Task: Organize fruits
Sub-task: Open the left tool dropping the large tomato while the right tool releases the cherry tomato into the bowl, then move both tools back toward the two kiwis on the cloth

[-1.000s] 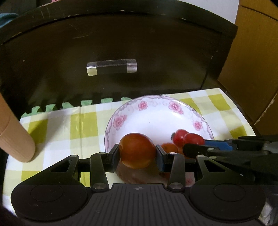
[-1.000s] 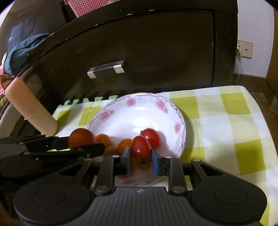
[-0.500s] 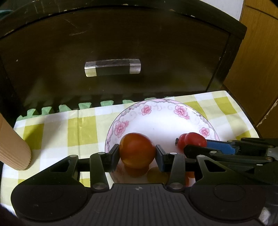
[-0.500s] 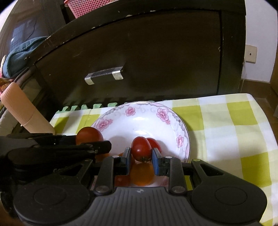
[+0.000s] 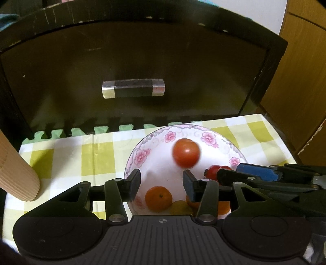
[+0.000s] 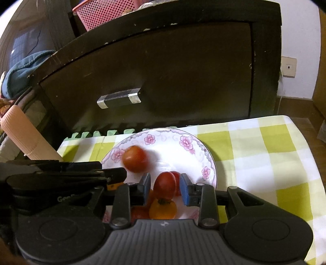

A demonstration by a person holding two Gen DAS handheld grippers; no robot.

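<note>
A white plate with a pink-flower rim (image 5: 169, 136) (image 6: 185, 141) sits on the checked cloth. The large red tomato (image 5: 185, 152) (image 6: 134, 159) is blurred and free in the plate, beyond my left gripper (image 5: 162, 181). That gripper's jaws are opening, with nothing between them. Below it lie an orange (image 5: 158, 198) and a yellow fruit (image 5: 180, 207). My right gripper (image 6: 164, 182) hangs over the plate's near side, its jaws opening. A small red tomato (image 6: 164, 186) stands between them, with a gap at each pad. A second small tomato (image 6: 177, 179) sits behind, and an orange fruit (image 6: 163, 208) below.
A dark cabinet drawer with a clear handle (image 5: 133, 88) (image 6: 119, 98) rises right behind the plate. A tan ribbed roll (image 5: 16, 175) (image 6: 26, 138) leans at the left. The yellow-checked cloth (image 6: 254, 155) spreads to the right. A pink basket (image 6: 106, 12) sits on the cabinet.
My left gripper has opened and let go of the large tomato, which has moved farther into the plate. My right gripper's jaws have parted from the small tomato.
</note>
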